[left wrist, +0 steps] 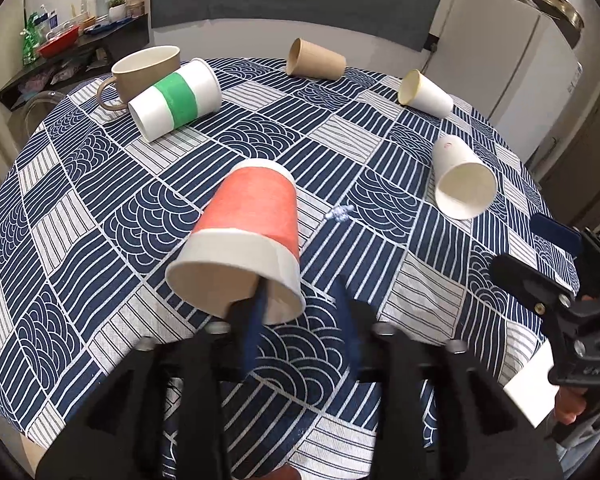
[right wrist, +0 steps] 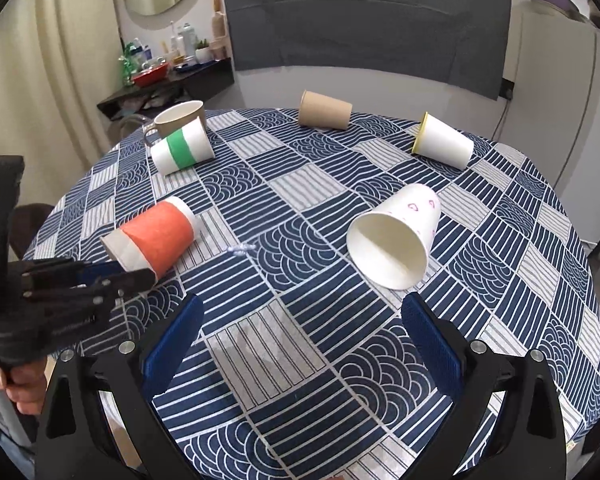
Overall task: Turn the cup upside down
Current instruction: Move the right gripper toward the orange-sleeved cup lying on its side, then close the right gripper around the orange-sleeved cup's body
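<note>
An orange paper cup (left wrist: 248,236) lies on its side on the patterned tablecloth, mouth toward me; it also shows in the right wrist view (right wrist: 156,240). My left gripper (left wrist: 300,300) is open: one blue finger (left wrist: 256,320) reaches into the cup's mouth, the other stands outside to the right, not clamped. My right gripper (right wrist: 300,336) is open and empty above the cloth, short of a white cup (right wrist: 394,242) lying on its side. That white cup shows in the left wrist view (left wrist: 462,182) too.
A green-banded cup (left wrist: 176,98), a beige mug (left wrist: 144,72), a brown cup (left wrist: 316,60) and a yellow-rimmed white cup (left wrist: 424,94) stand or lie across the far half of the round table (left wrist: 80,240). A fridge (left wrist: 500,60) is behind right.
</note>
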